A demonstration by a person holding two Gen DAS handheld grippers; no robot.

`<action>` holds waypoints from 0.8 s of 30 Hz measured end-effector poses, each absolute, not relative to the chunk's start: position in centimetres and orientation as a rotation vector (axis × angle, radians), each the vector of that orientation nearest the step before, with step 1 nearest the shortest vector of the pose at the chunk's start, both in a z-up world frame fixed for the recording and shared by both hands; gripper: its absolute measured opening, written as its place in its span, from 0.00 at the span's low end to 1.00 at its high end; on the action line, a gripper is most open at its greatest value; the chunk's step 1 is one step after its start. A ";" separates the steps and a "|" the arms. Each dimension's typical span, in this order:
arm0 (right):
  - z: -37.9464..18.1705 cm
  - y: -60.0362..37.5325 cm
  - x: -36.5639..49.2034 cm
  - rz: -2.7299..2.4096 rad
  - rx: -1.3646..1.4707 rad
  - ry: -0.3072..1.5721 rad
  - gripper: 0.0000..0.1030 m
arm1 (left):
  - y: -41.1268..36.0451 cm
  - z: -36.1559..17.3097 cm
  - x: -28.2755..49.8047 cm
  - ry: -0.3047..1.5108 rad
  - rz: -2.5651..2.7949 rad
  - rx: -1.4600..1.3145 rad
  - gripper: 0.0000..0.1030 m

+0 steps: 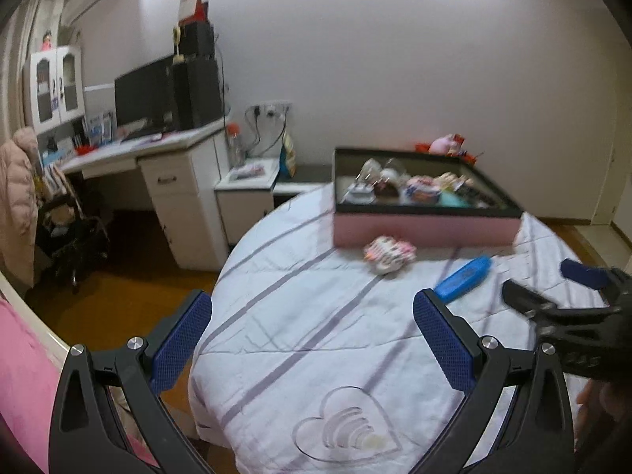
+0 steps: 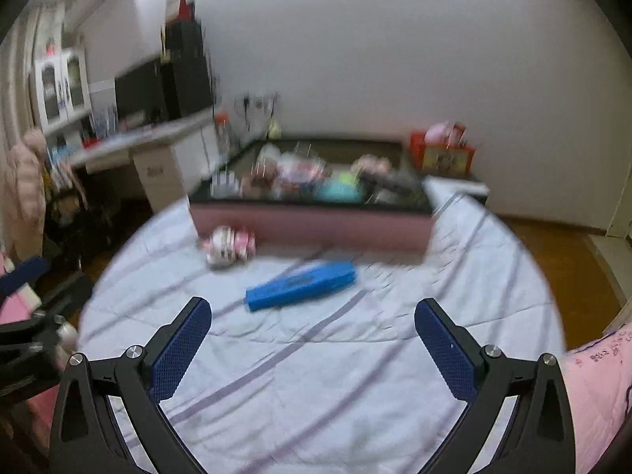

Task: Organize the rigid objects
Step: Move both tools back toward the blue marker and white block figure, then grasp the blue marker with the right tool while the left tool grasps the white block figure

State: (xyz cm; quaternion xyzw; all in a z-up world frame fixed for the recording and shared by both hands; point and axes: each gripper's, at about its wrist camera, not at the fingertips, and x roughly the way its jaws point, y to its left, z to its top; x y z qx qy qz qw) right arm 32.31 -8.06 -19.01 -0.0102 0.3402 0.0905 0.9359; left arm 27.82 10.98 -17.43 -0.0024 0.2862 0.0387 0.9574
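While both the left tool [image 1: 312,339] and right tool [image 2: 312,345] hang wide and empty, 2 strays, a blue case [image 2: 301,285] and a pink-white trinket [image 2: 229,245], lie on the quilted bench [image 2: 316,375] before the pink box [image 2: 312,226], where soft folds could tilt a grasp.

A pink box [image 2: 312,229] with a dark rim sits at the far side of the striped cloth-covered surface [image 2: 316,375], crowded with small jumbled items too blurred to name. Just in front of its left end lies a small pink-and-white object [image 2: 229,245]. Nearer, a long blue case [image 2: 301,285] lies flat, angled.
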 end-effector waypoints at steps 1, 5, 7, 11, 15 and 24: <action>-19.7 -7.4 33.1 0.188 -0.032 0.720 1.00 | 11.3 -17.8 28.3 0.596 0.080 -0.006 1.00; -22.2 -5.5 37.1 0.170 -0.046 0.833 1.00 | 12.3 -18.9 30.0 0.637 0.069 -0.021 1.00; -23.2 -5.4 38.9 0.145 -0.030 0.888 1.00 | 12.6 -19.2 30.7 0.658 0.057 -0.029 1.00; -24.3 -5.6 40.8 0.116 0.009 0.927 1.00 | 13.0 -19.8 32.6 0.694 0.049 -0.042 1.00; -24.3 -5.8 40.7 0.128 -0.013 0.908 0.79 | 12.5 -20.0 34.2 0.722 0.056 -0.021 1.00; -23.8 -10.1 39.2 0.198 0.004 0.907 0.34 | 9.0 -20.6 37.3 0.779 -0.020 0.013 1.00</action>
